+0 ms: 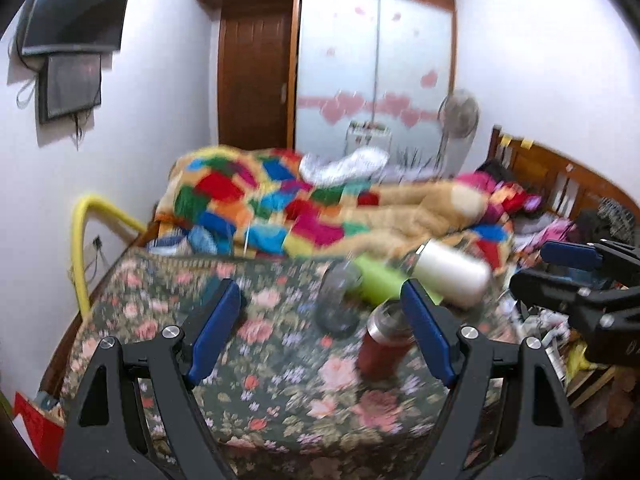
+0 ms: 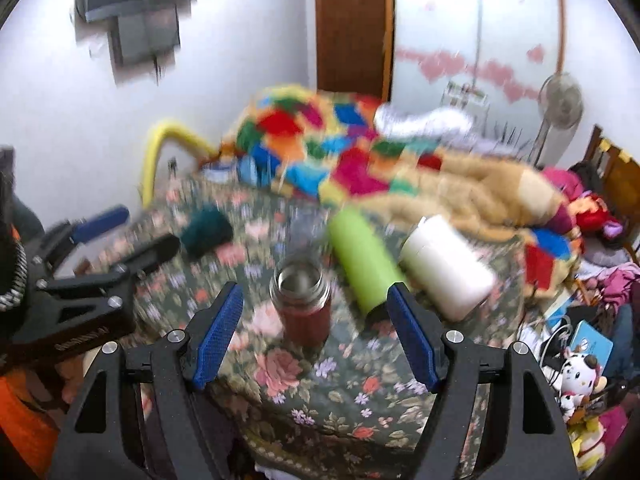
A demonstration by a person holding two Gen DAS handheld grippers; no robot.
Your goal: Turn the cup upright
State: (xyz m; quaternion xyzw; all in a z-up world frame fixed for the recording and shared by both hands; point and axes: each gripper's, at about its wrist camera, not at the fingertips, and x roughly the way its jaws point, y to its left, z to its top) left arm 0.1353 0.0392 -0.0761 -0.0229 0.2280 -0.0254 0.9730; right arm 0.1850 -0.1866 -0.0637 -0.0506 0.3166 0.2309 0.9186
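Both your left claw [image 1: 320, 334] and right claw [image 2: 314, 336] hang released over the floral bed, so you seem mid-approach: the red cup [image 2: 304, 300] already stands upright nearby, while green [image 2: 366, 260] and white [image 2: 448, 266] cups farther right lie sideways, awaiting grasping.

1. The left claw [image 1: 320, 336] is spread wide over the floral bedspread [image 1: 248, 364], holding nothing.
2. A red cup [image 1: 384, 344] stands upright at its 1 o'clock.
3. Green bottle [image 1: 378, 284] and white bottle [image 1: 452, 276] lie beyond.
4. The right claw [image 1: 532, 270] enters at 3 o'clock.
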